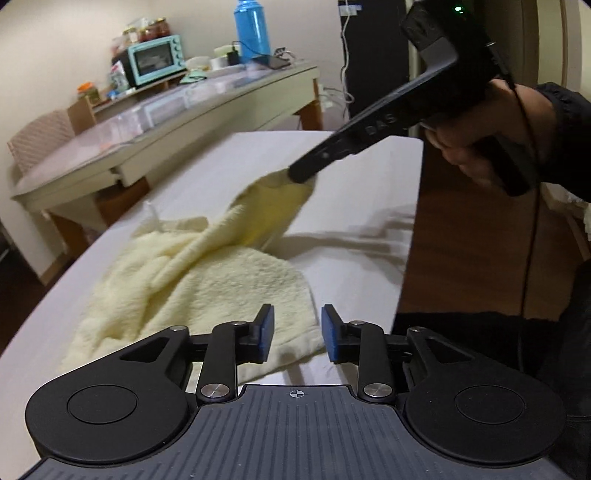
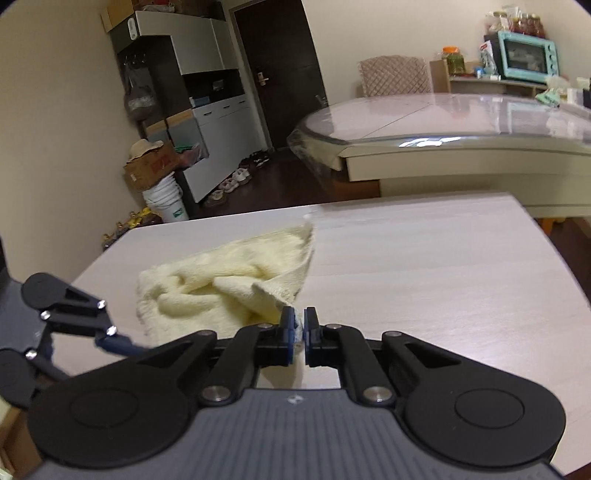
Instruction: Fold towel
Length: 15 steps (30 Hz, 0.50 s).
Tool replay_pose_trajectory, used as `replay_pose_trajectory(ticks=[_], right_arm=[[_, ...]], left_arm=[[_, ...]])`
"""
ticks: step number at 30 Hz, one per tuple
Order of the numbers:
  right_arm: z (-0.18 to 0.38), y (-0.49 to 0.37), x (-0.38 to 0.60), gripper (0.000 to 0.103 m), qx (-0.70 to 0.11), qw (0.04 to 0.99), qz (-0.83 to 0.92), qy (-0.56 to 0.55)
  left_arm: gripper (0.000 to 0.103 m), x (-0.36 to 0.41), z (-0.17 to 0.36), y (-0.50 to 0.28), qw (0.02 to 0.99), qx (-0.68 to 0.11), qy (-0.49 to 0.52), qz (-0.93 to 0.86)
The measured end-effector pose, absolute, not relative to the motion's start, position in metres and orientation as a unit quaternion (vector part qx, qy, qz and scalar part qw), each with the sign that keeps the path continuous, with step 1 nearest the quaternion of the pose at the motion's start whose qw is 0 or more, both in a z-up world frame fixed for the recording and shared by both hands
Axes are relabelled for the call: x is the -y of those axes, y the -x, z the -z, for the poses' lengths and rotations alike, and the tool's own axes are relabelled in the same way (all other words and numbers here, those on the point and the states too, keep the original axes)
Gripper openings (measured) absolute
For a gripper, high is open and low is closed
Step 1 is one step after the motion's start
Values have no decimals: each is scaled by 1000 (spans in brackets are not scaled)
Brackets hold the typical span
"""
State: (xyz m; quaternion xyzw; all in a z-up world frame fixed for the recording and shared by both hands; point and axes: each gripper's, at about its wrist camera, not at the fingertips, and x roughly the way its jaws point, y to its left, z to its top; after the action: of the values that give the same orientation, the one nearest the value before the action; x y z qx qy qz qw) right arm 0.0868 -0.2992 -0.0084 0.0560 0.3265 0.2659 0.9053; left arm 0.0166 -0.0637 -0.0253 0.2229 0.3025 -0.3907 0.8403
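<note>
A pale yellow towel (image 1: 207, 280) lies rumpled on the white table (image 1: 354, 206). My left gripper (image 1: 297, 334) is open, its blue pads either side of the towel's near corner, low over it. My right gripper (image 1: 303, 177) is shut on another towel corner and holds it lifted above the table, so the cloth hangs in a stretched fold. In the right wrist view the right gripper (image 2: 300, 332) pinches the towel's edge between its pads, with the towel (image 2: 221, 280) bunched beyond and the left gripper (image 2: 110, 341) at lower left.
A long glass-topped table (image 1: 147, 136) stands beyond the white table, with a teal toaster oven (image 1: 157, 59) and a blue bottle (image 1: 253, 29). The white table's right edge (image 1: 410, 236) drops to a dark wood floor. Cabinets, boxes and a bucket (image 2: 166, 199) stand far left.
</note>
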Motion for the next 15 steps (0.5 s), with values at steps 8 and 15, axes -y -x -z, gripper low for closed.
replay_pose_trajectory(ticks=[8, 15], right_arm=[[5, -99, 307, 6, -324, 905, -269, -61], [7, -99, 310, 6, -326, 903, -272, -68]], left_arm=[[31, 67, 40, -9, 827, -308, -254, 395], [10, 70, 36, -10, 822, -309, -271, 394]])
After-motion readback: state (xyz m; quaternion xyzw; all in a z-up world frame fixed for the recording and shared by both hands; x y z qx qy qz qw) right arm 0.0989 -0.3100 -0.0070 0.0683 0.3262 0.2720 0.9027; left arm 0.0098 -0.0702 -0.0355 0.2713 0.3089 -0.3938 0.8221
